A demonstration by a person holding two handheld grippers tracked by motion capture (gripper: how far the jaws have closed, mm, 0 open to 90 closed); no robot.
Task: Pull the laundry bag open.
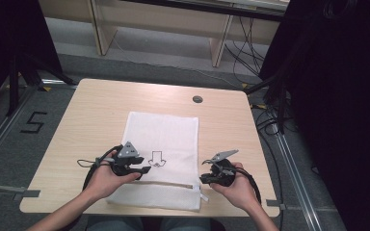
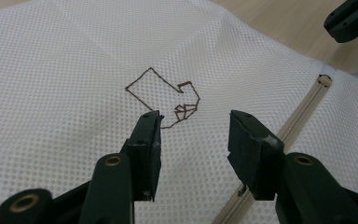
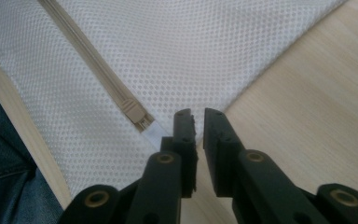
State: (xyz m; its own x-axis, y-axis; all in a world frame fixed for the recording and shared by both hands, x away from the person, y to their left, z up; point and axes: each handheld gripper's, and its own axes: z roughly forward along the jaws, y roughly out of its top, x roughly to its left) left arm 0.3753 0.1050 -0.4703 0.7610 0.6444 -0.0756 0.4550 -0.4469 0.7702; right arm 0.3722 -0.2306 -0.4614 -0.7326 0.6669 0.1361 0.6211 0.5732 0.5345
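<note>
Mesh bag (image 1: 161, 144) flat on table (image 1: 91, 110); right tongs (image 3: 196, 122) nrly closed at edge.

Black two-jawed tool (image 1: 143, 169) and tool (image 1: 205, 179), brass rivets, grey three-cornered top plates, trailing black cables.

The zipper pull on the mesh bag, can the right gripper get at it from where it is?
Probably yes. The zipper pull lies bare on the mesh bag, just left of the right gripper, with nothing between them. Its jaws stand nearly shut, so they would need to open first.
</note>
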